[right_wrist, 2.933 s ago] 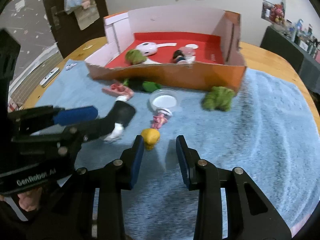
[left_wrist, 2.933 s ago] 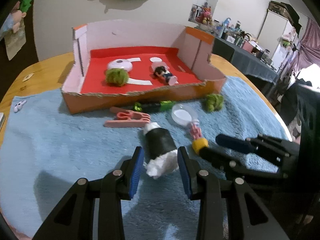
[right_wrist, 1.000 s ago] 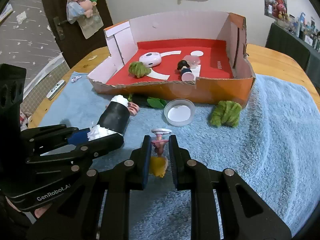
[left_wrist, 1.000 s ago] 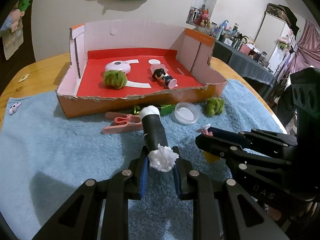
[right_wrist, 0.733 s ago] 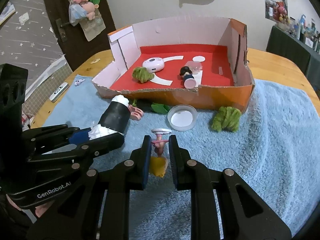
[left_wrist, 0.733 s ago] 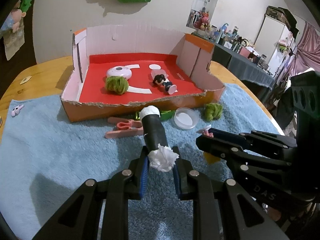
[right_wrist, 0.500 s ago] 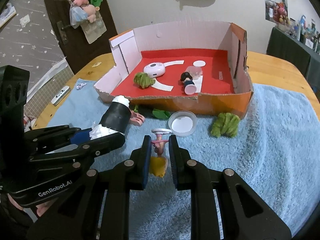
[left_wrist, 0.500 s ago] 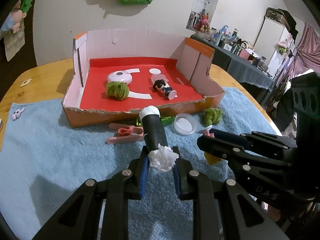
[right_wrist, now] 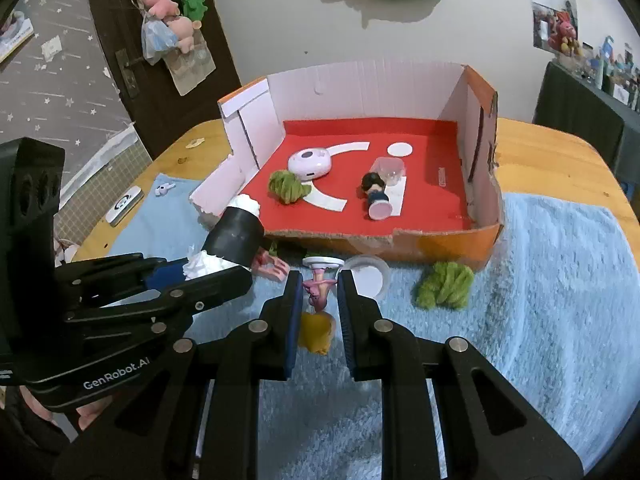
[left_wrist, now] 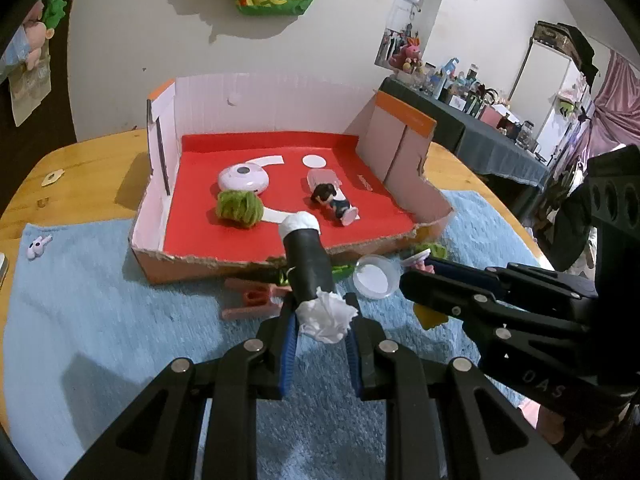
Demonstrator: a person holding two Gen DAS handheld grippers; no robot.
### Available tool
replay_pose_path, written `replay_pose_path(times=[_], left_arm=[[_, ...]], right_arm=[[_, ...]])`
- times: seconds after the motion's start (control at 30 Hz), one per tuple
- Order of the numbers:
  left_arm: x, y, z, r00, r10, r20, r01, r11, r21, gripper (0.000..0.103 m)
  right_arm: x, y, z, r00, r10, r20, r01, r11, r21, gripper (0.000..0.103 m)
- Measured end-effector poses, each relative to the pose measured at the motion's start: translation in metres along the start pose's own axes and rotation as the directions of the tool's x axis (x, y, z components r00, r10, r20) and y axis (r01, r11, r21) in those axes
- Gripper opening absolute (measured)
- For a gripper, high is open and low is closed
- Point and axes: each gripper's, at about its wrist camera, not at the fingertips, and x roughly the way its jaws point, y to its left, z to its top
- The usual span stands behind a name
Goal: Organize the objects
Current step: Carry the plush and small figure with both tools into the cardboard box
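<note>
My left gripper (left_wrist: pixel 322 316) is shut on a black roll with white stuffed ends (left_wrist: pixel 308 264), held above the blue towel near the box's front wall; it also shows in the right wrist view (right_wrist: pixel 234 236). My right gripper (right_wrist: pixel 318 292) is shut on a small pink figure with a yellow base (right_wrist: pixel 318 288), lifted off the towel. The cardboard box (left_wrist: pixel 148 264) has a red floor holding a white round device (left_wrist: pixel 244 176), a green pompom (left_wrist: pixel 240 210) and a dark-haired doll (left_wrist: pixel 334 202).
On the blue towel (right_wrist: pixel 560 300) in front of the box lie a clear round lid (right_wrist: pixel 370 276), a green pompom (right_wrist: pixel 444 284), a pink clip (left_wrist: pixel 256 300) and a green item (left_wrist: pixel 342 270). A tiny white figure (left_wrist: pixel 38 246) lies at the towel's left edge.
Both grippers closed on their objects, the left on the black roll, the right on the pink figure. Both have since risen and moved toward the box.
</note>
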Motion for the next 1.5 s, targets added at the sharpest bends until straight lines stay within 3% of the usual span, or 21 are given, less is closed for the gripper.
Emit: replay_pose_path(times=[0.77, 1.5], left_arm=[[0.008, 0.016, 0.037, 1.0, 0.013, 0.011, -0.013, 1.0, -0.017, 0.022], [0.041, 0.04, 0.052, 0.998, 0.04, -0.052, -0.042, 0.998, -0.046, 0.022]], right_arm=[[0.01, -0.003, 0.039, 1.0, 0.013, 0.012, -0.013, 1.0, -0.008, 0.017], [0.05, -0.017, 0.061, 0.999, 0.016, -0.038, -0.016, 1.0, 0.018, 0.017]])
